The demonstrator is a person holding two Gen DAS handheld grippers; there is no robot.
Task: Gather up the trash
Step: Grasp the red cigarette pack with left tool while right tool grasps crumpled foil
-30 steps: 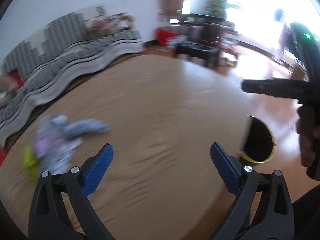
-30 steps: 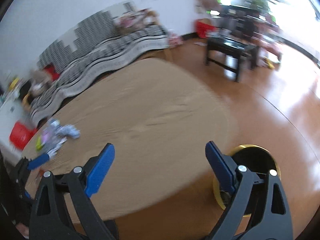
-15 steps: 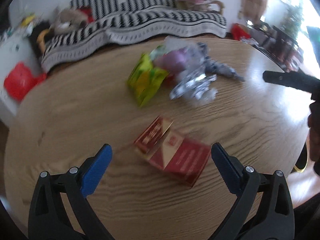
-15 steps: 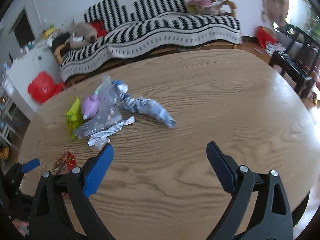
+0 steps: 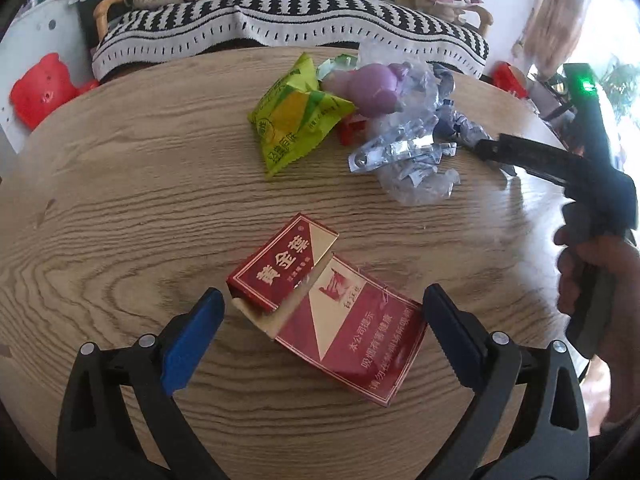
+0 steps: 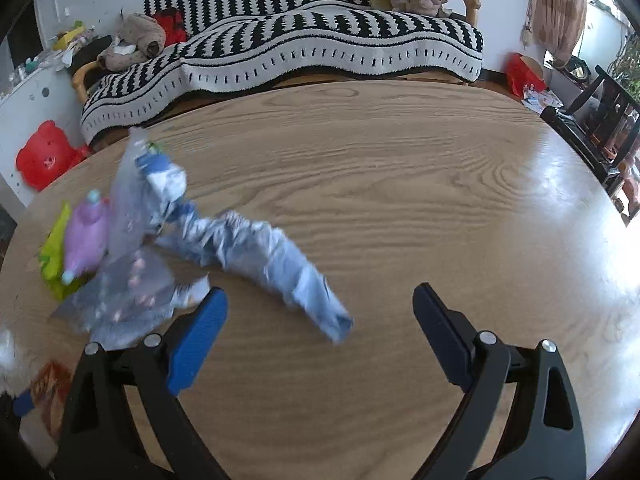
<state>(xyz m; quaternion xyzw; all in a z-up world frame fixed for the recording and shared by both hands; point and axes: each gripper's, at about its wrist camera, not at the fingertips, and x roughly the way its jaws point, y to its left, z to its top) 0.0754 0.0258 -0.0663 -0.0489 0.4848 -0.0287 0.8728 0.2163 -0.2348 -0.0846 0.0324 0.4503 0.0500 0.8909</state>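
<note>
A red cigarette pack (image 5: 332,312) with its lid flipped open lies on the wooden table (image 5: 120,200), right between the open fingers of my left gripper (image 5: 320,328). Beyond it lie a yellow-green snack bag (image 5: 296,116), a purple toy-shaped bottle (image 5: 372,84) and crumpled clear and silver wrappers (image 5: 404,148). My right gripper (image 6: 320,328) is open and empty just short of a crumpled blue-white wrapper (image 6: 256,252). The purple bottle (image 6: 86,236) and clear plastic (image 6: 128,292) lie to its left. The right gripper also shows in the left wrist view (image 5: 560,168).
A sofa with a black-and-white striped cover (image 6: 300,44) stands behind the table. A red bear-shaped stool (image 6: 44,156) is on the floor at the left. Dark furniture (image 6: 600,120) stands at the right beyond the table edge.
Both grippers swung left from the bin side toward the trash pile and moved closer. The cigarette pack now sits between the left fingers; the blue-white wrapper is nearer the right gripper.
</note>
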